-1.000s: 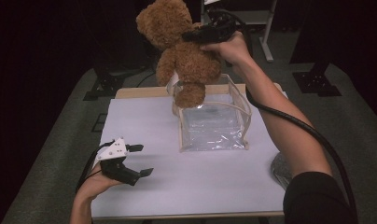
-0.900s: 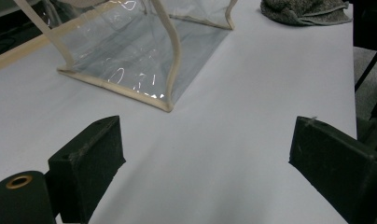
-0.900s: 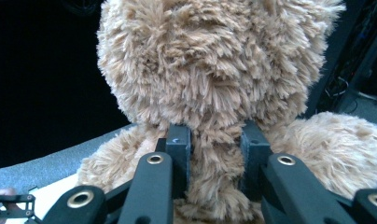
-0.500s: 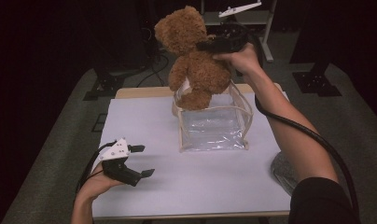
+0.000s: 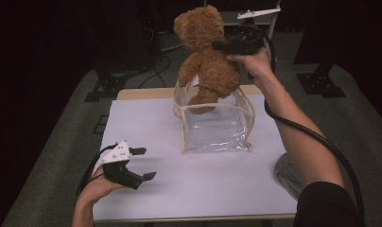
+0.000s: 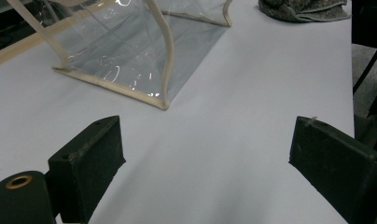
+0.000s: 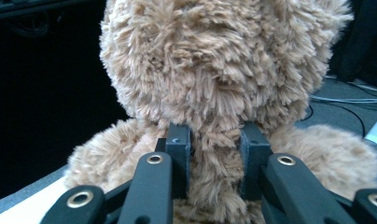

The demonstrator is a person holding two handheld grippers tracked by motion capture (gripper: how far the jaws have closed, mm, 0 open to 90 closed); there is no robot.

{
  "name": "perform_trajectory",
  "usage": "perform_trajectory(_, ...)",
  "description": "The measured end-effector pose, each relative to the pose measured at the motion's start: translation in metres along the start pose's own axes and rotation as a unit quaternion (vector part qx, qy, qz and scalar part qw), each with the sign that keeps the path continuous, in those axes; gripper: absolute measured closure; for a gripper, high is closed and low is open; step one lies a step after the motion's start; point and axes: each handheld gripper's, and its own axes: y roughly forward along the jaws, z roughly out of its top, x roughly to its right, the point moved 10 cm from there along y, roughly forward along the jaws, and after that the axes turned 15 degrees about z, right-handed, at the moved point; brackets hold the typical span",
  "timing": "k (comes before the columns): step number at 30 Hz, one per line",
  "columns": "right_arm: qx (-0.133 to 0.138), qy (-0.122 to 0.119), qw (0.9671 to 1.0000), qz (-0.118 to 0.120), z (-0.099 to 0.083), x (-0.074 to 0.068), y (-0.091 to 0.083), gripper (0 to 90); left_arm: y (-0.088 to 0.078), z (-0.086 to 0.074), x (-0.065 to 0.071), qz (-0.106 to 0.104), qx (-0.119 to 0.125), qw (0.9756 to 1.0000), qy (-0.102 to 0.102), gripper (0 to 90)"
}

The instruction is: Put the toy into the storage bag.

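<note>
Nearest us, on the white tabletop [image 5: 217, 189], our left claw [image 5: 141, 163] rests with jaws spread, grasping nothing. Farther off stands one clear bag [image 5: 216, 126]. Above it our right claw [image 7: 213, 163] clenches one brown teddy bear [image 5: 205, 56], feet dipping into the bag's mouth.

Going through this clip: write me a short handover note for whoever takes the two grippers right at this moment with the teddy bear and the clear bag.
Right gripper: shut on the teddy bear, pinching the fur at the back of its neck, held above the table.
Left gripper: open, holding nothing, resting low at the near left of the white table.
Clear bag: standing on the table with its mouth open upward; a grey cloth lies at the table's right edge.
Done: bear picked up and brought over the bag; its feet are at the bag's mouth.
Left: probably lower the bear fully in, release, maybe steady the bag with the left gripper.
</note>
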Motion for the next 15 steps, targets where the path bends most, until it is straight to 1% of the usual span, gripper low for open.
perform_trajectory(2, -0.009, -0.002, 0.9998, 0.019, -0.006, -0.005, 0.003, 69.7, 0.0, 0.0, 0.001, -0.002, -0.001, 1.0, 0.0, 8.7)
perform_trajectory(4, -0.027, -0.017, 0.999, 0.032, -0.017, -0.012, 0.01, 69.4, 0.001, 0.0, 0.002, -0.002, -0.001, 1.0, 0.001, 8.6)
perform_trajectory(5, -0.035, -0.021, 0.9984, 0.039, -0.024, -0.014, 0.014, 69.5, 0.001, 0.0, 0.002, -0.002, -0.002, 1.0, 0.003, 8.6)
perform_trajectory(7, -0.055, -0.025, 0.9969, 0.05, -0.04, -0.014, 0.022, 69.7, 0.001, 0.0, 0.003, -0.003, -0.001, 1.0, 0.003, 8.6)
perform_trajectory(8, -0.067, -0.022, 0.9961, 0.052, -0.049, -0.013, 0.025, 69.8, 0.001, 0.0, 0.003, -0.003, -0.001, 1.0, 0.003, 8.7)
perform_trajectory(9, -0.082, -0.02, 0.9948, 0.056, -0.058, -0.011, 0.028, 69.8, 0.0, 0.0, 0.003, -0.003, -0.001, 1.0, 0.003, 8.7)
perform_trajectory(10, -0.099, -0.022, 0.9929, 0.063, -0.066, -0.012, 0.03, 69.8, 0.0, 0.0, 0.003, -0.003, -0.001, 1.0, 0.002, 8.6)
perform_trajectory(12, -0.126, -0.03, 0.9888, 0.074, -0.08, -0.013, 0.034, 69.8, 0.001, -0.001, 0.003, -0.002, -0.003, 1.0, 0.003, 8.7)
perform_trajectory(14, -0.145, -0.036, 0.9852, 0.084, -0.089, -0.015, 0.035, 69.8, 0.002, -0.001, 0.003, -0.003, -0.005, 1.0, 0.001, 8.6)
perform_trajectory(15, -0.149, -0.039, 0.9839, 0.091, -0.092, -0.016, 0.034, 69.8, 0.002, -0.001, 0.003, -0.004, -0.005, 1.0, 0.002, 8.6)
